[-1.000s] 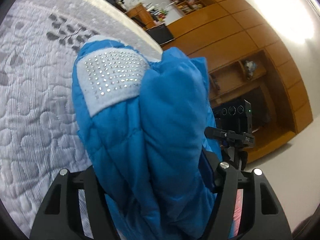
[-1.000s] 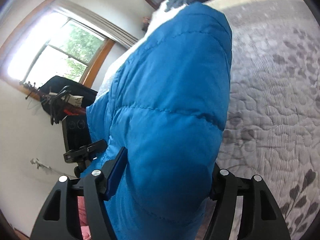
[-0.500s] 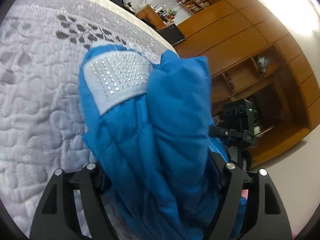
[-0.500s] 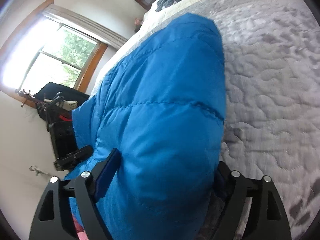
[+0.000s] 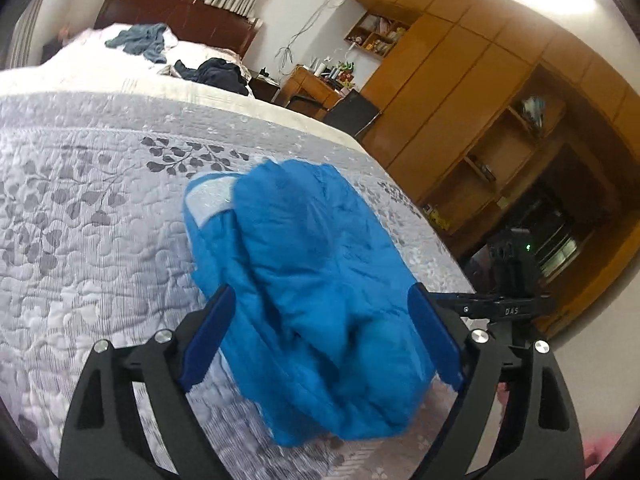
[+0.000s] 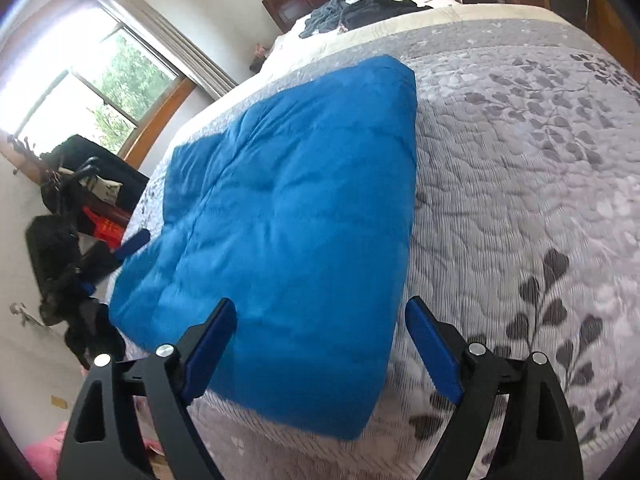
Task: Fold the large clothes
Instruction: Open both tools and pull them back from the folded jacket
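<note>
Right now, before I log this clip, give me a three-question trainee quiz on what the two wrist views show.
1. True or false: the left hand-held gripper is clamped shut on the blue puffer jacket.
2. Multiple choice: the jacket lies on A) a wooden desk, B) the grey quilted bedspread, C) the floor.
3. Short answer: what lies piled near the dark headboard at the far end of the bed?

Key
1. False: its jaws stand open around the jacket.
2. B.
3. Dark loose clothes.
</note>
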Motion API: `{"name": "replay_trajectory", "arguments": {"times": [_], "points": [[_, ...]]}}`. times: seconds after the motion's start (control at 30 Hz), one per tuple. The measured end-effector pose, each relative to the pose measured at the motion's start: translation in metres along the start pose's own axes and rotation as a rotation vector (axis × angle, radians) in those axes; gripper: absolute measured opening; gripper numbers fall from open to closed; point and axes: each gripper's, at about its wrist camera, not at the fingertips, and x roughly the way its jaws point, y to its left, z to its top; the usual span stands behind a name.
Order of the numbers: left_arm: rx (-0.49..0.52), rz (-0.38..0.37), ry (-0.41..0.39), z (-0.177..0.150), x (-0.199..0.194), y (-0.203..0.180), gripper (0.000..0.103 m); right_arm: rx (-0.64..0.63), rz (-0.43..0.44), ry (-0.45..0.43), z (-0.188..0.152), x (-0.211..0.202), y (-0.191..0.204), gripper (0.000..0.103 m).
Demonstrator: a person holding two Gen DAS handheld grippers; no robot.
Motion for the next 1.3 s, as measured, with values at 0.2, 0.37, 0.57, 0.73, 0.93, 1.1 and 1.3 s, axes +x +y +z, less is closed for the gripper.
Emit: {"name": "replay_trajectory", "arguments": {"times": [0.2,0.37,0.57,0.73,0.93,1.1,1.3], "points": [[0.008,0.072,0.068,-0.032,0.012,0.000,0.087,-0.012,-0.022,0.014,-0.016,0.001,0.000,0.088],[-0.007,0.114,0.115,-0.049,0.025,0.011,0.088,-0.011,-0.030,0.043,-0.020,0.017,-0.002,0.092],[-0.029,0.134,0.135,-0.059,0.038,0.024,0.089,0.015,-0.004,0.043,-0.028,0.029,-0.011,0.095],[-0.021,0.172,0.097,-0.057,0.019,0.011,0.090,-0.014,-0.058,-0.021,-0.038,0.008,-0.001,0.099],[0.027,0.297,0.052,-0.059,-0.007,-0.021,0.097,-0.067,-0.214,-0.079,-0.055,-0.018,0.021,0.099],[0.030,0.362,0.035,-0.067,-0.024,-0.040,0.098,-0.104,-0.351,-0.114,-0.069,-0.032,0.040,0.099],[0.016,0.459,0.008,-0.079,-0.039,-0.060,0.100,-0.106,-0.384,-0.156,-0.074,-0.044,0.051,0.099]]}}
